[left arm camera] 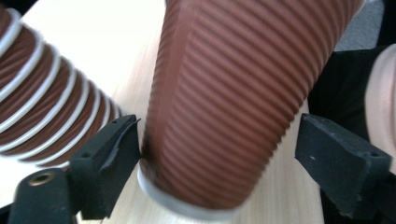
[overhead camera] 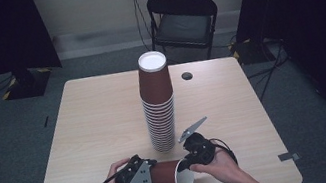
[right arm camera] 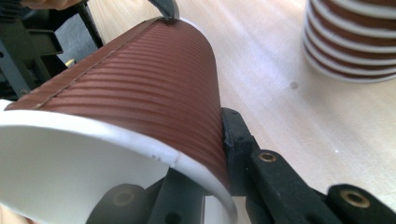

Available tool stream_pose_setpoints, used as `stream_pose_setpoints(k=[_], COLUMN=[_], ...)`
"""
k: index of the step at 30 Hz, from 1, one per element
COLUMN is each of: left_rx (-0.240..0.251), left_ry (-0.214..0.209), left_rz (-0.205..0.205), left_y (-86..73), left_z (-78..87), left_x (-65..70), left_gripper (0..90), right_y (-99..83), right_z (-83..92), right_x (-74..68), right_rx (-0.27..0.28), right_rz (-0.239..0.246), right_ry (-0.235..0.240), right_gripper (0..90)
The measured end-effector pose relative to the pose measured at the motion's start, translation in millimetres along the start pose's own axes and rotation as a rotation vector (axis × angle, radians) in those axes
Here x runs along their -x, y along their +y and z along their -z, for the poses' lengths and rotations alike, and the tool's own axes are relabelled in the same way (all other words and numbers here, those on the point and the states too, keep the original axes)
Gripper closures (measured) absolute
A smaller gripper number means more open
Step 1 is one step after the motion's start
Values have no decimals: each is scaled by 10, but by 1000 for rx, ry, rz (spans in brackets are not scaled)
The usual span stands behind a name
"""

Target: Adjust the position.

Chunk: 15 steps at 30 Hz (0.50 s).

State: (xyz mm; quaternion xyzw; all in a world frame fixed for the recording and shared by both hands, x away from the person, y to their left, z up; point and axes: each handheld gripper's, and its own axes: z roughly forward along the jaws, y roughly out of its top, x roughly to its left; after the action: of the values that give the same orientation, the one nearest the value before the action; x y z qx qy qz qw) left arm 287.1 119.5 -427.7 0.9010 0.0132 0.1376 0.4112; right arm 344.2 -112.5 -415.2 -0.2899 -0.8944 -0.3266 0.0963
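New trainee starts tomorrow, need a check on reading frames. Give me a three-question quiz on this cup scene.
1. True or false: the loose cup stands upright.
2. The right gripper has its fingers on that cup's: A) open rim, B) closed base.
3. Fill in: the cup stack stands with its mouths facing ____.

Key: 1 false, it lies sideways; 2 A; 3 down.
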Motion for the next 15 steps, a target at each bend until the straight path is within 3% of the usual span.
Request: stream_pose_setpoints(k=[3, 4, 15], left_rx=[-11, -9, -4], left_ry=[-14, -14, 1], left_rz=[-26, -18, -72], left_y=[23, 29, 130], left_z=[-31, -43, -119], left_x=[-8, -6, 25], left_gripper=[128, 122, 100], right_y=[34, 44, 129], right_z=[-39, -47, -126], right_x=[-8, -6, 20], right_rx=[-26, -29, -84], right_rz=[-4, -2, -62], right_ry=[13, 13, 22], right_gripper=[866, 866, 866])
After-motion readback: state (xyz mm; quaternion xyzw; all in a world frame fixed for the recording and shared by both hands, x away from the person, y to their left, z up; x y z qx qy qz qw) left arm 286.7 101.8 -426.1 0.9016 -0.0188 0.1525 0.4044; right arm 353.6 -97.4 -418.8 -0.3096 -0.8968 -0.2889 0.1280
